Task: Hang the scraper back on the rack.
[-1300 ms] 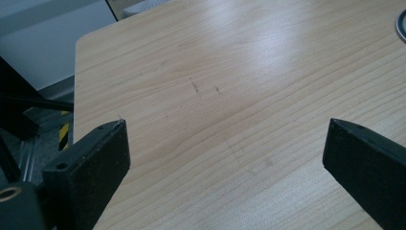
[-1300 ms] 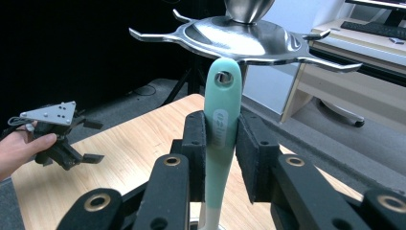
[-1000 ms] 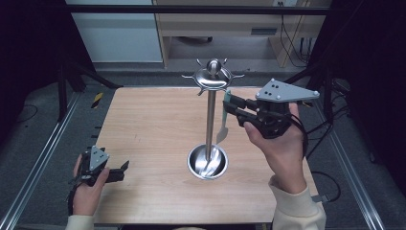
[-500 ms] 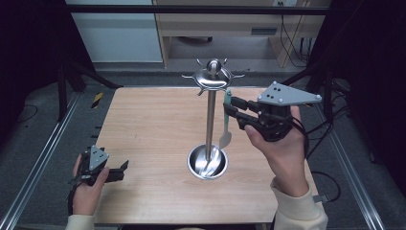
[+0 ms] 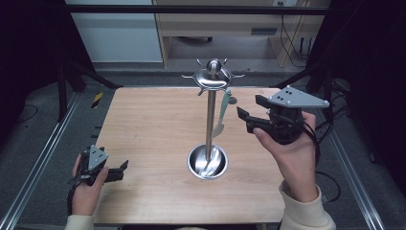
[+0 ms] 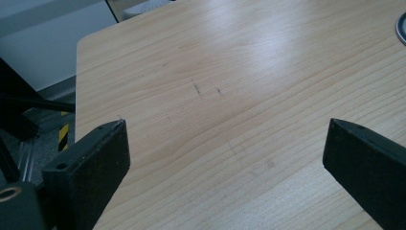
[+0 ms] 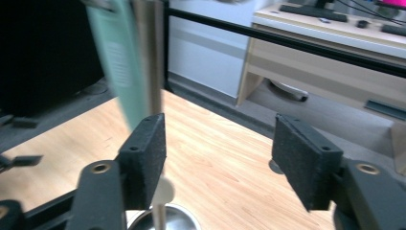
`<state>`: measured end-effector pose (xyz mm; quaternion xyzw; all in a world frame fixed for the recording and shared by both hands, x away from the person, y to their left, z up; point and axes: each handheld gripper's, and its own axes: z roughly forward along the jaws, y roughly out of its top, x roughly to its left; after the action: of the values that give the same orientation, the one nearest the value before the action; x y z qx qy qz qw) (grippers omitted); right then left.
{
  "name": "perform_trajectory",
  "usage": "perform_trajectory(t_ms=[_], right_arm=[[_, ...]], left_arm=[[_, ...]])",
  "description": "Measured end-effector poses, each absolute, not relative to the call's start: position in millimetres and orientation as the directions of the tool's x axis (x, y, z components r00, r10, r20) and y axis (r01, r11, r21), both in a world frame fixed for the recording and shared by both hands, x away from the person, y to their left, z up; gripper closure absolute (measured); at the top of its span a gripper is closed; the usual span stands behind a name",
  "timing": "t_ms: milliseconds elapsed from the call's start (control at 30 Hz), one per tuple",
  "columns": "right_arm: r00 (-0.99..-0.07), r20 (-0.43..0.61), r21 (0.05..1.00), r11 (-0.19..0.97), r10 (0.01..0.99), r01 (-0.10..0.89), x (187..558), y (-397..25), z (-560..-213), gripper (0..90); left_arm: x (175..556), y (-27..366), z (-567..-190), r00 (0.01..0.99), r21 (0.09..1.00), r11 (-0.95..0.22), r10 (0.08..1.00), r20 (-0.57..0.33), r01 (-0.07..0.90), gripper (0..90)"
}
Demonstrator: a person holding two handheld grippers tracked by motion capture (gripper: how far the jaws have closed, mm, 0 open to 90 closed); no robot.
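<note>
Just off the right gripper, to its left in the high view, a pale green utensil hangs from the stand. Right gripper's 2 jaws spread wide, nothing between them; utensil near the jaw tips but apart from them.

Right gripper view: same utensil blurred, beyond and above the left-hand jaw, close against the stand's pole. Right gripper gap shows bare table behind. Below the left-hand jaw, rim of the stand's round steel base.

High view: stand is 1 upright steel pole with a hooked cap at top and a bowl-shaped base. Base sits below and left of the right gripper, well apart from it. Utensil hangs on the pole's side toward the right gripper, handle up at a hook, lower end clear of the base. Right hand wraps the gripper body; grey 3-cornered plate on top.

Left gripper low at the near left table edge, held by the left hand, well apart from stand and utensil. Left gripper view: left gripper jaws spread wide over bare wood, holding nothing. Sliver of the base rim far ahead and right of it.
</note>
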<state>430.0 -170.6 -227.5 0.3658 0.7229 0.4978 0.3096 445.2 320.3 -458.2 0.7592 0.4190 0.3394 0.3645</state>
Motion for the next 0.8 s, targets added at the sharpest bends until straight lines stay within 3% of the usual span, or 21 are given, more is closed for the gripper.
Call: perform_trajectory(t_ms=[467,800], right_arm=[[-0.445,-0.114,0.943,0.238,0.888,0.233,450,-181,-254,8.5],[-0.422,-0.092,0.949,0.208,0.902,0.237,450,-190,-267,10.8]], left_arm=[[445,321,-458,0.416,0.837,-0.384,0.884,0.212,0.389,2.1],[445,322,-458,0.410,0.839,-0.381,0.887,0.213,0.389,2.1]])
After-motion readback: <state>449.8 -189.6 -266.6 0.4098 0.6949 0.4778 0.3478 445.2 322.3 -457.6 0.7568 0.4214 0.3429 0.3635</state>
